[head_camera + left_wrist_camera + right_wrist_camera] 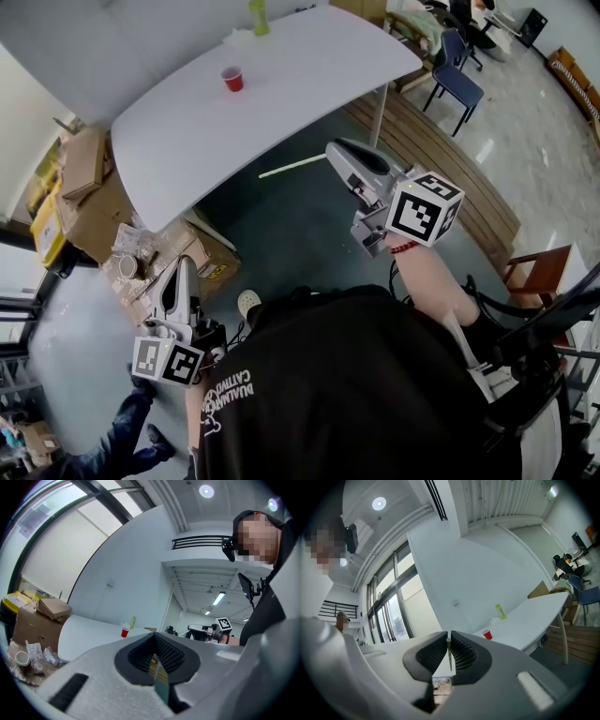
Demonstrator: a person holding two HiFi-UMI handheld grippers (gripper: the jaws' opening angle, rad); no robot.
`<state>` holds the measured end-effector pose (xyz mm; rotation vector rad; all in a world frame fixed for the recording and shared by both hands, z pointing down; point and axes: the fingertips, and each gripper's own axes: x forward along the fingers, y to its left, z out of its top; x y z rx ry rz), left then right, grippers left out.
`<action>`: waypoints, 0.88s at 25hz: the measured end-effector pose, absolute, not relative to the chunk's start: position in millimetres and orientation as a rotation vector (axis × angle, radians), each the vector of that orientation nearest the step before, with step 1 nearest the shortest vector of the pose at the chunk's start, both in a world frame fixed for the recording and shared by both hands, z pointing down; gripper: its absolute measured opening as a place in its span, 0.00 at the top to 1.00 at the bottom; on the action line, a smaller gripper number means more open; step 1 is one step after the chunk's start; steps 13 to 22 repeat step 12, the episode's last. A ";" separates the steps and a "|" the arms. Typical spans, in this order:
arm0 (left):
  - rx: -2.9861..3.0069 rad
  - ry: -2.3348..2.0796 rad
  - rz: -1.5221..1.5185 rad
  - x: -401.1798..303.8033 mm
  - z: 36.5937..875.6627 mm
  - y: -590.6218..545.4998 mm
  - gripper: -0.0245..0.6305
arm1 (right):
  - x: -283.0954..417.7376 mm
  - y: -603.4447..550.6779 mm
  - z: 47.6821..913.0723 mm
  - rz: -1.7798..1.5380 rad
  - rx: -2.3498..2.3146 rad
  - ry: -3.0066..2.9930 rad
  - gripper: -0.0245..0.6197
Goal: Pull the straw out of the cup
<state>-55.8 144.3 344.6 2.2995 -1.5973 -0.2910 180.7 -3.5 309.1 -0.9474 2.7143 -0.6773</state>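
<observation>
A small red cup (232, 79) stands on the white table (281, 84), far from both grippers and with no straw in it. The pale straw (292, 166) sticks out level from my right gripper (336, 153), which is shut on one end of it, in the air over the dark floor beside the table's near edge. In the right gripper view the straw (449, 656) runs as a thin line between the closed pads, with the cup (487, 634) small beyond. My left gripper (185, 269) hangs low at the left, shut and empty; its view shows the cup (124, 632) far off.
A green bottle (259, 17) stands at the table's far edge. Cardboard boxes (82, 167) and packaging (131, 258) crowd the floor at the left. A blue chair (457, 80) and a wooden platform (441, 159) lie at the right. Another person's sleeve (122, 436) shows at bottom left.
</observation>
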 end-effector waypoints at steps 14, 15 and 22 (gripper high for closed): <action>2.293 -1.626 -0.288 -50.0 348.5 155.5 0.96 | 187.8 1.9 315.4 -0.677 -0.938 2.708 0.92; 2.293 -1.626 -0.288 -50.0 348.5 155.5 0.96 | 187.8 1.9 315.4 -0.677 -0.938 2.708 0.92; 2.293 -1.626 -0.288 -50.0 348.5 155.5 0.96 | 187.8 1.9 315.4 -0.677 -0.938 2.708 0.92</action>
